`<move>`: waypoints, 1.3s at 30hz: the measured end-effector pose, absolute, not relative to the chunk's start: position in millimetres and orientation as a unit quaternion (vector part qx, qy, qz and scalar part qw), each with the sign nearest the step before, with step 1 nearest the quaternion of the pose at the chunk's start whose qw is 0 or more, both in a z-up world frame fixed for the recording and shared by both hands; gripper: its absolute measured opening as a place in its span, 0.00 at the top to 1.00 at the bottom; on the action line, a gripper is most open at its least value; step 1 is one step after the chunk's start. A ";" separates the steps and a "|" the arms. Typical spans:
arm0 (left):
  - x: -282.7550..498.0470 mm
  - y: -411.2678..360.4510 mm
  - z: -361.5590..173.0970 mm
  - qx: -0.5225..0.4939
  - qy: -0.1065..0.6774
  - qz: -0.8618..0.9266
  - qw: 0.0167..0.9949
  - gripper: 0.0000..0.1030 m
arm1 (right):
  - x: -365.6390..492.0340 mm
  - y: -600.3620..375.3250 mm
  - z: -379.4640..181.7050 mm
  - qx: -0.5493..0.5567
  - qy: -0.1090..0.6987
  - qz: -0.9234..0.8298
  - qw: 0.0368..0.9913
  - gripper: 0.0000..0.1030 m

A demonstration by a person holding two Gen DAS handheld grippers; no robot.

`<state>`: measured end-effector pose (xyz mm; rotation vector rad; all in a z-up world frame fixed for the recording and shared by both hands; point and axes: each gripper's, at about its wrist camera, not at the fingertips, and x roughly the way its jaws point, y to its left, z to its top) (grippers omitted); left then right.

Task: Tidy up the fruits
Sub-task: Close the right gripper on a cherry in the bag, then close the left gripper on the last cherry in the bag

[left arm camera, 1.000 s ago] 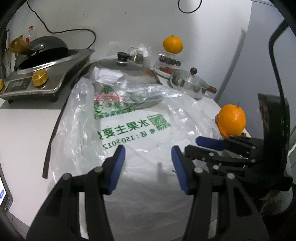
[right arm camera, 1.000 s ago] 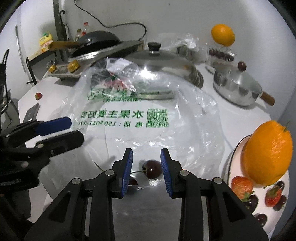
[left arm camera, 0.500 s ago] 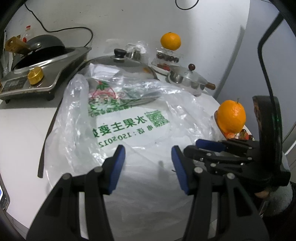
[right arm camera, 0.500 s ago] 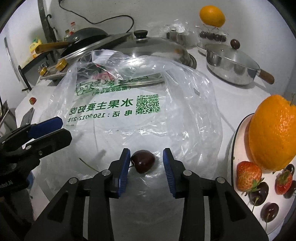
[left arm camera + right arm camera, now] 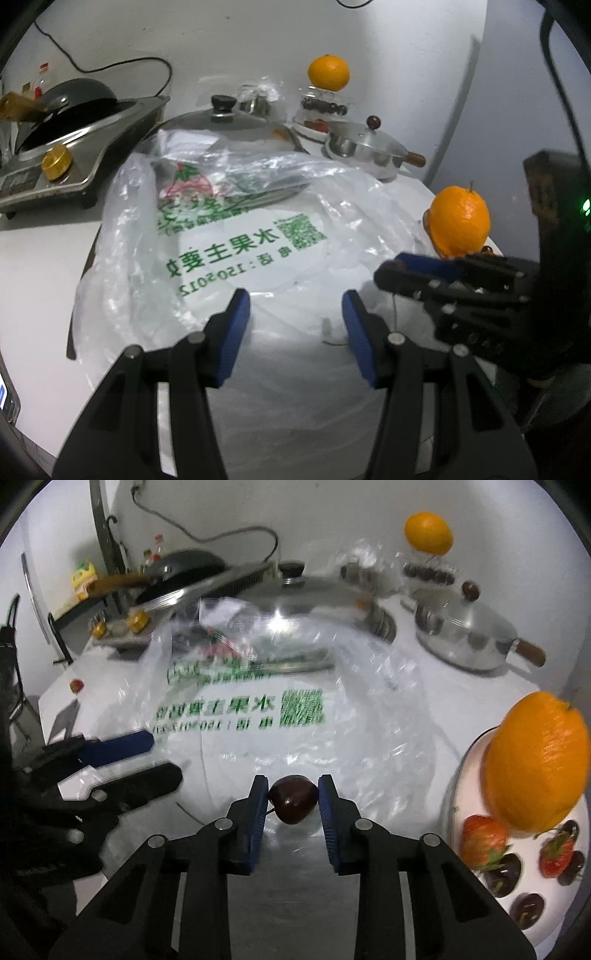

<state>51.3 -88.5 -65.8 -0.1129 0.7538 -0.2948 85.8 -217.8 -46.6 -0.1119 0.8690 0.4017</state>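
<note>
On the white tabletop, just in front of the crumpled clear plastic bag with green printing (image 5: 258, 701), the right gripper (image 5: 293, 805) has changed its hold on the small dark red cherry (image 5: 293, 799). Half a second ago its blue pads stood a little apart from the fruit on either side; now they have come in and pinch it, one pad against each flank, and the cherry sits between them clear of the bag. That looks like the grasp completed, so the cherry is probably ready to be carried to the white plate (image 5: 476, 746) at the near right, where a large orange (image 5: 535, 760), strawberries and other dark cherries already lie.

Over the near edge of the bag the left gripper (image 5: 295, 321) hovers as before, its jaws spread partway, holding and touching nothing.
</note>
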 end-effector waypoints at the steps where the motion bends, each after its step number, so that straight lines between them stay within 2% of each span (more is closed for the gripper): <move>1: 52.1 -92.1 -65.4 -0.052 0.366 -0.146 0.918 0.48 | 85.2 -220.8 -42.7 -0.053 0.413 0.193 0.888 0.71; 18: 59.6 -140.0 -85.0 0.009 0.404 -0.165 0.900 0.48 | 74.4 -246.8 -45.9 -0.048 0.418 0.193 0.887 0.71; 32: 57.5 -150.3 -97.5 0.016 0.418 -0.179 0.891 0.48 | 72.3 -249.6 -42.6 -0.049 0.412 0.191 0.889 0.71; 35: 56.7 -151.6 -98.2 0.021 0.414 -0.180 0.892 0.49 | 70.7 -249.4 -40.9 -0.051 0.409 0.191 0.891 0.71; 39: 56.2 -150.6 -98.0 0.022 0.410 -0.180 0.894 0.60 | 70.1 -249.5 -40.8 -0.051 0.409 0.191 0.891 0.71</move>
